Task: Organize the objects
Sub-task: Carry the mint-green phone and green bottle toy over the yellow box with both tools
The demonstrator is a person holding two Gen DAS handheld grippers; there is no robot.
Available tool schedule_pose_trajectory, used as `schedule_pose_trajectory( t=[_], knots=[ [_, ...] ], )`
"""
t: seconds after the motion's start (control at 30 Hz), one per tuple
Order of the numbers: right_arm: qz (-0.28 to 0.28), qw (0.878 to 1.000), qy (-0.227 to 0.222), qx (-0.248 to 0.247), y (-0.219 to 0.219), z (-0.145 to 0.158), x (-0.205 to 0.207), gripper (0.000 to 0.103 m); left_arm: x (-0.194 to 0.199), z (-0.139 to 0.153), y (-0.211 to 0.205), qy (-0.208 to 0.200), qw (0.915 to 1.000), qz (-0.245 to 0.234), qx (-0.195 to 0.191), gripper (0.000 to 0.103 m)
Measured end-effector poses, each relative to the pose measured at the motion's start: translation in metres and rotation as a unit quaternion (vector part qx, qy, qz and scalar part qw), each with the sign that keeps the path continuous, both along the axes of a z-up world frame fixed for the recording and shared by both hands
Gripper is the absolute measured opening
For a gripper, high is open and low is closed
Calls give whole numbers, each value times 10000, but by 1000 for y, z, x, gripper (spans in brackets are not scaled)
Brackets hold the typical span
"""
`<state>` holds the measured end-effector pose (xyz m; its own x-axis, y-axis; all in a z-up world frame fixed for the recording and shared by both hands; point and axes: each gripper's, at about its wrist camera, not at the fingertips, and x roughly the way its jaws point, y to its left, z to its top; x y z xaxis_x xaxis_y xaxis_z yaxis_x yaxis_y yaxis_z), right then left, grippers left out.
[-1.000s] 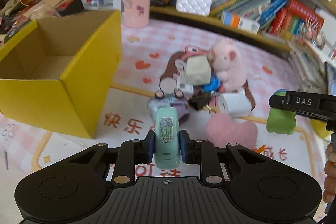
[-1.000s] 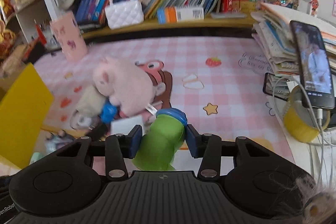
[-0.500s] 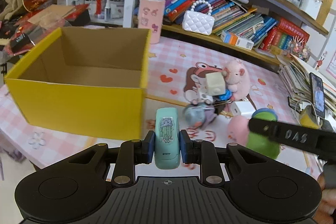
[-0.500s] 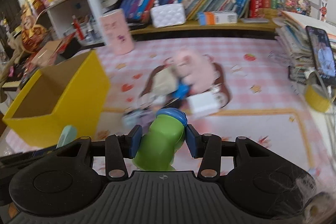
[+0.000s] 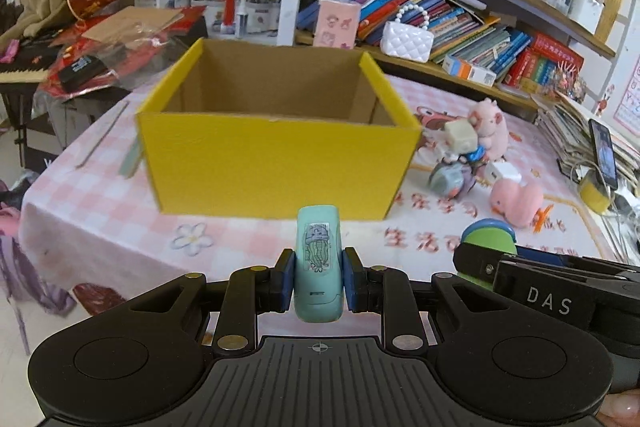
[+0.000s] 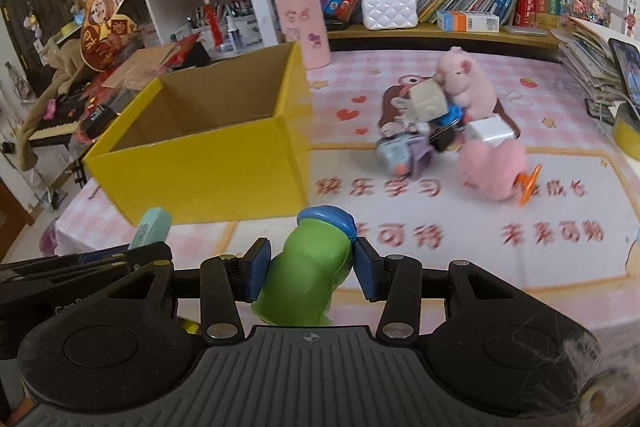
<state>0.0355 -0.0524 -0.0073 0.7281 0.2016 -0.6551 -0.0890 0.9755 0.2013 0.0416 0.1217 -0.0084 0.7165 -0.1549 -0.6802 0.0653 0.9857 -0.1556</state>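
My left gripper point(image 5: 319, 285) is shut on a mint-green stapler-like gadget point(image 5: 318, 263) with a jellyfish sticker, held upright in front of the open yellow box point(image 5: 276, 163). My right gripper point(image 6: 308, 269) is shut on a green toy with a blue cap point(image 6: 308, 267); the same toy point(image 5: 488, 239) shows at the right of the left wrist view. The box point(image 6: 200, 171) stands empty, left of a pile of toys point(image 6: 432, 123) on the pink tablecloth. Both grippers hover near the table's front edge, below the box's front wall.
In the pile are a pink plush point(image 6: 464, 79), a beige cube point(image 6: 428, 103), a white charger point(image 6: 492, 133) and a pink heart-shaped toy point(image 6: 492, 167). Bookshelves point(image 5: 460, 19) run behind. A phone point(image 5: 604, 153) and stacked papers sit at the right edge; clutter lies left of the box.
Both grippers have swung left and pulled back from the toy pile, each still holding its object. The yellow box has come from the left side to the middle of the left wrist view.
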Motion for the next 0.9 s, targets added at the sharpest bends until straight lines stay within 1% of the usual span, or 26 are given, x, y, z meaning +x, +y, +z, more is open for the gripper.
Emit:
schedule_pose_trajectory(
  t=[0.17, 0.4, 0.6, 0.9],
  knots=[
    [38, 10000, 35, 38, 28, 1, -9, 42, -15, 5, 27, -128, 9999, 62, -6, 23],
    [270, 9996, 16, -125, 58, 3, -16, 42, -22, 6, 48, -258, 9996, 83, -64, 23],
    [340, 9991, -29, -233, 72, 5, -16, 43, -23, 7, 59, -327, 9993, 112, -127, 23],
    [362, 9990, -31, -260, 75, 6, -16, 43, -23, 10, 62, -393, 9991, 45, -139, 23]
  ],
)
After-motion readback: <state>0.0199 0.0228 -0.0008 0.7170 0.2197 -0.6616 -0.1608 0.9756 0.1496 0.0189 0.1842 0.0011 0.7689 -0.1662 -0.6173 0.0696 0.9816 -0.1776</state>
